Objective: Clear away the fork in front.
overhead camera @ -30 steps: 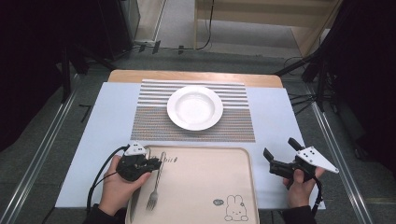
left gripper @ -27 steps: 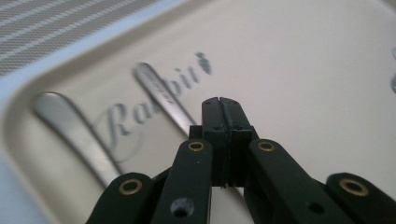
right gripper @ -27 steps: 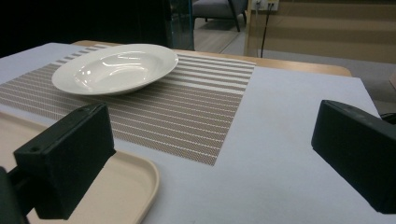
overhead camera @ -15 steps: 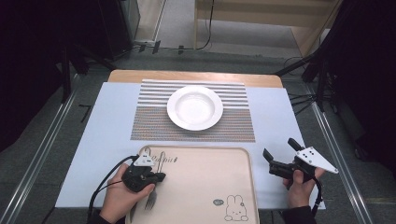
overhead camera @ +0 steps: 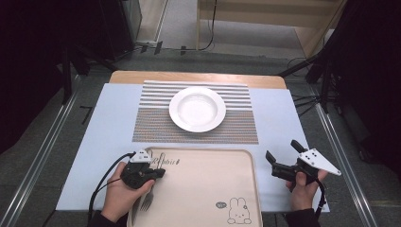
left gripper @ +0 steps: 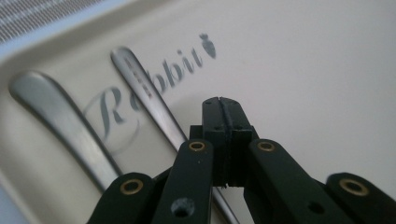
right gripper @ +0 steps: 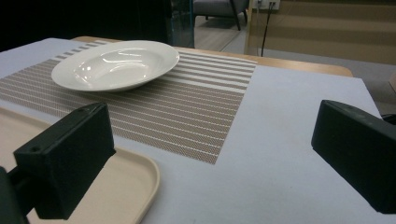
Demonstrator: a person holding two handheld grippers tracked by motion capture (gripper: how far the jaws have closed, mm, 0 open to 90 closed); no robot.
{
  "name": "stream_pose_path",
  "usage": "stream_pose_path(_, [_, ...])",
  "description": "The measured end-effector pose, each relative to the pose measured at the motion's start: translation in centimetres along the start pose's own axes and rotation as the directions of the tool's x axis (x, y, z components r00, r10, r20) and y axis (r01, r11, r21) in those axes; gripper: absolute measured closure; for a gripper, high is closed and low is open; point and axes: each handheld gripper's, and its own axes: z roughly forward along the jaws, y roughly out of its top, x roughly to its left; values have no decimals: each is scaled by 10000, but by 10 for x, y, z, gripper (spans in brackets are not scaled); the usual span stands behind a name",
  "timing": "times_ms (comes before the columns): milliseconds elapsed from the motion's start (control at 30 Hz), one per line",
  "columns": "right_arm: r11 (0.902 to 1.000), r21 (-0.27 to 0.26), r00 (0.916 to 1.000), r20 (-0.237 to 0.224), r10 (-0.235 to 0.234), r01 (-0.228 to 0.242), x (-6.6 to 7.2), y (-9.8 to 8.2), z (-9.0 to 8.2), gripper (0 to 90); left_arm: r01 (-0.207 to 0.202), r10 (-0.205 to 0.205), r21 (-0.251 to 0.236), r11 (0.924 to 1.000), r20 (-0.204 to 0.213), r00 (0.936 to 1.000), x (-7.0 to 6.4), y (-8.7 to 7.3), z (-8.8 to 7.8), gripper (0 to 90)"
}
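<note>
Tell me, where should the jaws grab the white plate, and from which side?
Probably by its rim. The white plate is round and shallow, and in the right gripper view its edge lifts off the striped placemat, leaving room for one jaw under. Coming from the near right looks easiest, since the open right gripper already points that way.

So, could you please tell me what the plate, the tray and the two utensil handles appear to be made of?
Plate: probably glazed ceramic, white with glossy highlights.
Tray: likely matte beige plastic, with printed lettering and a rabbit.
Utensil handles: brushed metal, perhaps stainless steel, grey with a soft sheen.
</note>
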Motion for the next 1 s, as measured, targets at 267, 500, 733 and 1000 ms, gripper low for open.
stream_pose_path(267, [10000, 21, 10000, 21, -34, 34, 1, 0, 0, 0, -52, 45, -163, 9999, -405, 9992, 13, 8, 6, 892])
stream_pose_path(500, [10000, 23, 10000, 52, -35, 35, 0, 0, 0, 0, -12, 1, -204, 9998, -532, 9986, 14, 8, 6, 893])
stream_pose_path(733, [10000, -16, 10000, 78, -39, 39, 0, 0, -1, 0, 53, -73, -419, 9991, -474, 9989, 16, 6, 4, 888])
stream_pose_path(1000, [10000, -11, 9999, 140, -76, 76, -1, -1, -1, 0, 197, -225, -1491, 9886, -171, 9996, 18, 8, -11, 608])
